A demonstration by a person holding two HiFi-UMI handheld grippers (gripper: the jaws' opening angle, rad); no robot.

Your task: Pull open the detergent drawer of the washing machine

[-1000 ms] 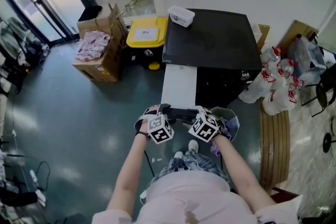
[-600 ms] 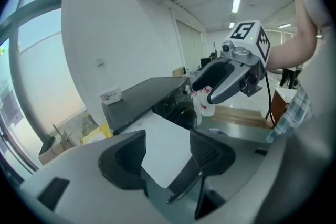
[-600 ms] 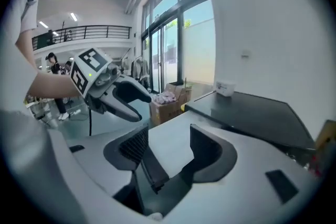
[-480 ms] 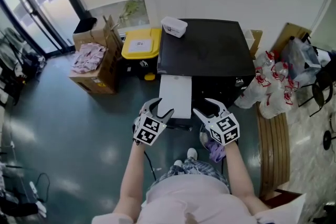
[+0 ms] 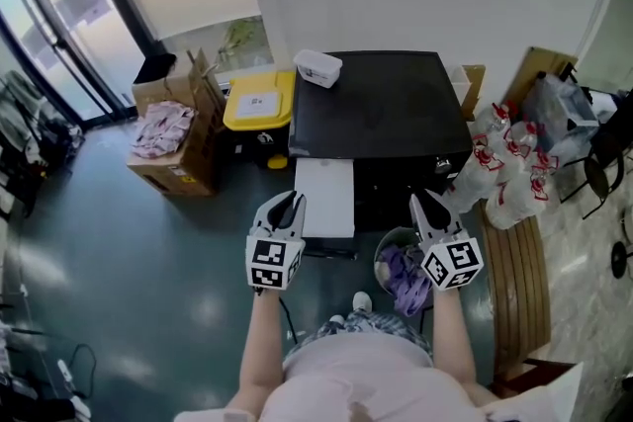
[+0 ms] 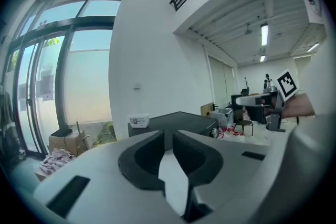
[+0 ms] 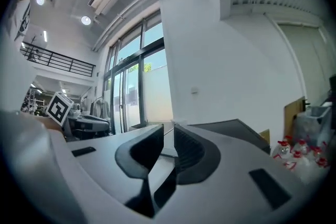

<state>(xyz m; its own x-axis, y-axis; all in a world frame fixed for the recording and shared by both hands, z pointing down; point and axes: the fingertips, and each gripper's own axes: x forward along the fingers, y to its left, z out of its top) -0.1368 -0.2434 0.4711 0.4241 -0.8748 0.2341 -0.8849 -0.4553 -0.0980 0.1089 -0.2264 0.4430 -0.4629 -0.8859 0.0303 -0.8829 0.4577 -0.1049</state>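
The black-topped washing machine [image 5: 381, 109] stands against the white wall. Its white detergent drawer [image 5: 324, 196] sticks out from the front toward me. My left gripper [image 5: 289, 204] hovers just left of the drawer's near end, and my right gripper [image 5: 423, 204] hangs well to its right, neither touching it. Both point roughly level at the far wall. Their jaws have just been closing and now stand nearly together with nothing between them, as the left gripper [image 6: 168, 136] and right gripper [image 7: 168, 131] show in their own views.
A white tub [image 5: 317, 68] sits on the machine's back left corner. Left of the machine are a yellow-lidded bin [image 5: 259, 99] and a cardboard box of clothes [image 5: 168, 138]. Bags of bottles [image 5: 504, 173] and a wooden bench [image 5: 519, 282] stand right. A basket of purple laundry [image 5: 401, 267] is by my feet.
Both grippers have lifted away from the drawer's front end and spread apart, left and right. Their jaws went from wide open to nearly together.
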